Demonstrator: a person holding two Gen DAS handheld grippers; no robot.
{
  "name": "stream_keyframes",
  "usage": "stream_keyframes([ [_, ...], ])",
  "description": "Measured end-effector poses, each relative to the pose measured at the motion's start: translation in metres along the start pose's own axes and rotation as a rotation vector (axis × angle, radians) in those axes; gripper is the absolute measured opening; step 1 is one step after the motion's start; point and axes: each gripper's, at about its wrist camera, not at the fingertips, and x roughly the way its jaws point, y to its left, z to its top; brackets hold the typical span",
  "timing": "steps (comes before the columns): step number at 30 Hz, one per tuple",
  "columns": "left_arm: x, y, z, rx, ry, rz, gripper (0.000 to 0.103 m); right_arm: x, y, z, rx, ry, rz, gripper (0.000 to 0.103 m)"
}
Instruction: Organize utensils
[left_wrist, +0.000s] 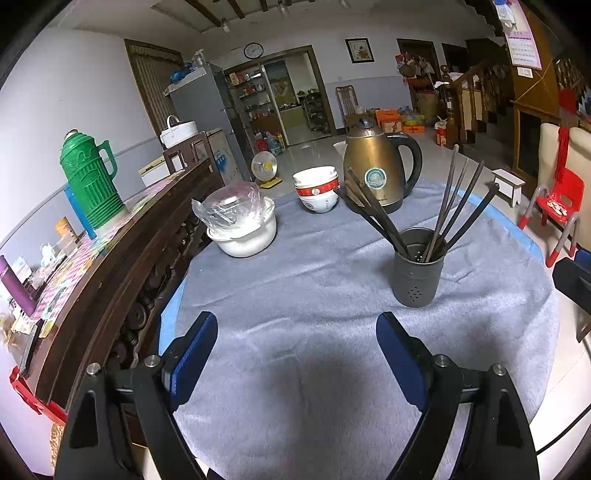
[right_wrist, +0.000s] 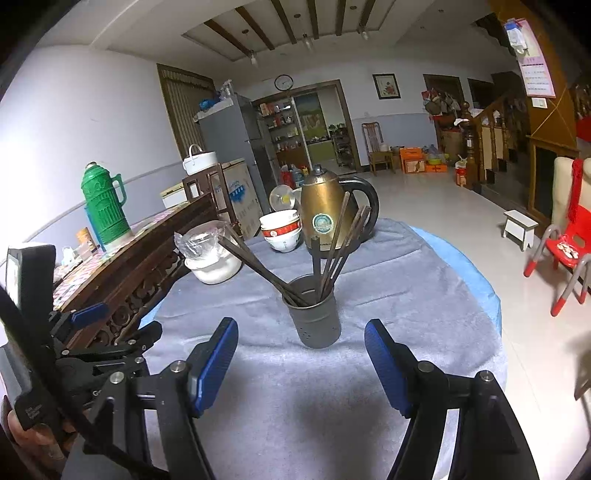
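Note:
A dark grey perforated utensil holder (left_wrist: 418, 271) stands upright on the grey cloth and holds several dark chopsticks (left_wrist: 458, 201) that fan out left and right. It also shows in the right wrist view (right_wrist: 314, 312) with the chopsticks (right_wrist: 338, 243). My left gripper (left_wrist: 297, 325) is open and empty, near the holder's left front. My right gripper (right_wrist: 301, 332) is open and empty, just in front of the holder. The left gripper shows at the left edge of the right wrist view (right_wrist: 88, 314).
A gold kettle (left_wrist: 376, 166), stacked bowls (left_wrist: 317, 188) and a white pot with a plastic-wrapped lid (left_wrist: 240, 221) stand at the table's far side. A dark wooden sideboard (left_wrist: 122, 266) with a green thermos (left_wrist: 90, 177) runs along the left. A red chair (left_wrist: 557, 206) stands right.

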Motion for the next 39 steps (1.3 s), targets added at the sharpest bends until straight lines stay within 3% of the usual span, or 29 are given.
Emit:
stream_keyframes([
  [39,0.005,0.006,-0.001,-0.019,0.001,-0.028,0.088,0.014,0.013,0.0,-0.019,0.035,-0.036,0.074],
])
